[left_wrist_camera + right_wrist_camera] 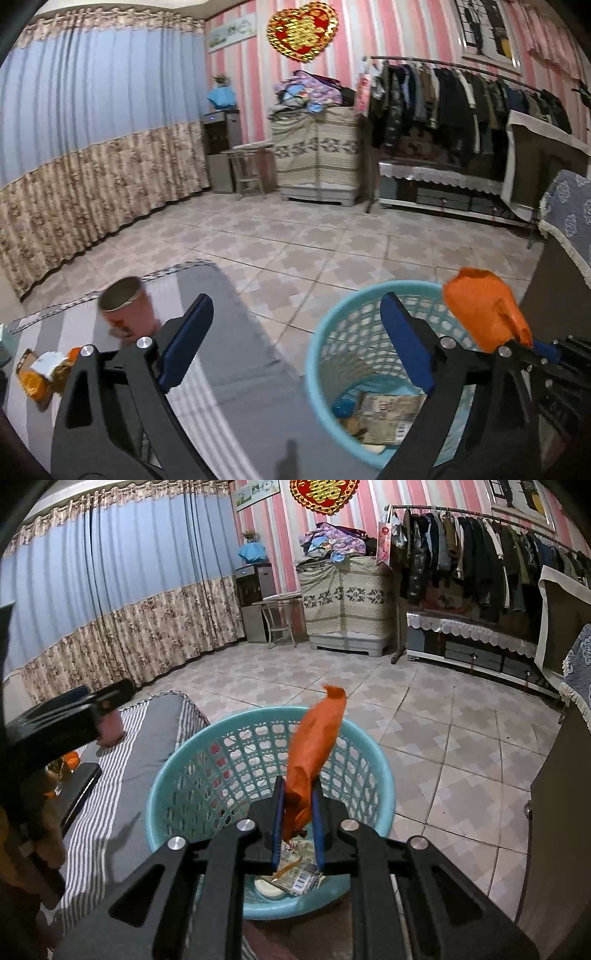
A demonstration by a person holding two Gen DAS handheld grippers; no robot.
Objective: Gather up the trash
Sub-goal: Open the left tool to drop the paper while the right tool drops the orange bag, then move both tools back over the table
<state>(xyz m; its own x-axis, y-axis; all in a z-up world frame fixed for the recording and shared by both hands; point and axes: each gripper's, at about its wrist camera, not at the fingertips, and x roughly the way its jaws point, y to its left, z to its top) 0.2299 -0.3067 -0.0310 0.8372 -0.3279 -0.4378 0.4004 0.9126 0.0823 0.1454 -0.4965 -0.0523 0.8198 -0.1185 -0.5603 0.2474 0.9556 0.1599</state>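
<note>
Right gripper (pixel 298 825) clamps orange wrapper (pixel 314 746) over my basket (pixel 166 775); left gripper (pixel 295 343) apart, empty; cup (pixel 127 308) & bits still left.

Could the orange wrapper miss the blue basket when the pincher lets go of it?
Maybe. The right gripper is shut on the orange wrapper above the basket, but the wrapper's long top end leans toward the far rim, so it could snag there or flop out. Also, the open left gripper is close to the pink cup on the striped cover and might knock it over.
</note>
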